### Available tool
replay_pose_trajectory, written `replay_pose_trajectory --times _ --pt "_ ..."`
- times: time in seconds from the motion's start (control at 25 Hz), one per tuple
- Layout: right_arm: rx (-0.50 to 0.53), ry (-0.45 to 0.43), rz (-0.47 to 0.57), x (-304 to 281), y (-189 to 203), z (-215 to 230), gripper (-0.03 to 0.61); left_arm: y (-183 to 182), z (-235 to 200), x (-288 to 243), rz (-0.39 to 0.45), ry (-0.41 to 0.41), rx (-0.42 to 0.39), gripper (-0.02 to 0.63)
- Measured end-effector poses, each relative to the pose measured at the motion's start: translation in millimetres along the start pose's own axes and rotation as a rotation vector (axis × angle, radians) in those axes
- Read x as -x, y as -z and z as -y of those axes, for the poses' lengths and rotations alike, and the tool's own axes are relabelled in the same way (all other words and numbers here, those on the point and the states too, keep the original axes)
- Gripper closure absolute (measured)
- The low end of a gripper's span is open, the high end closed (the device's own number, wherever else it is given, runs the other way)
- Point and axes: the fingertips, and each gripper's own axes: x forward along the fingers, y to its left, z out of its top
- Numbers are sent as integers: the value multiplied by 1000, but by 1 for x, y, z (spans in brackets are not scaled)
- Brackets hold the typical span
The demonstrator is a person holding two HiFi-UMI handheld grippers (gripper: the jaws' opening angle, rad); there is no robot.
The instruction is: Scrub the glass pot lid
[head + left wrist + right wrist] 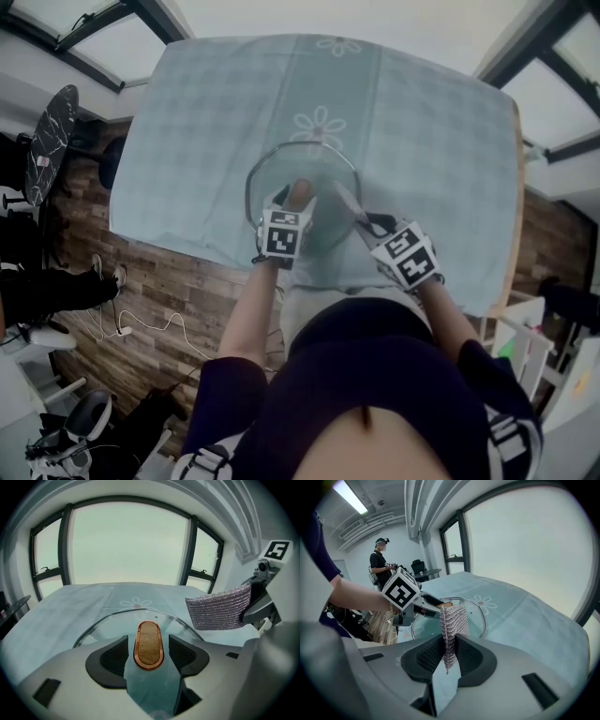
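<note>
Cloth (pixel 206 122), pale blue and checked, covers the surface; the round glass pot lid (pixel 314 173) lies near its front edge. Left gripper (pixel 149 654) fingers sit released either side of its oval wooden handle (pixel 149 644); right gripper (pixel 449 654) fingers clench a ribbed silvery scrubbing pad (pixel 453 620).

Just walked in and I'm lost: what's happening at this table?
A person works two handheld grippers over a round glass pot lid lying on a pale blue checked tablecloth. The left gripper is open, its jaws either side of the lid's oval wooden handle, not clamping it. The right gripper pinches a silvery grey scrubbing cloth, held over the lid's right side.
</note>
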Motion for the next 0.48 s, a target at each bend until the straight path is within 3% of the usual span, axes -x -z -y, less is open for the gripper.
replay_pose_trajectory --times 0.24,0.4,0.48 --pt "-5 -3 -1 -2 -1 10 502 -1 1 -16 -28 -22 -40 357" --pt "-12 -6 -4 -4 0 15 502 -6 -1 -21 -5 -40 -61 362" --pt "-18 -5 0 -6 -2 17 502 -7 -5 -22 4 -49 -56 398"
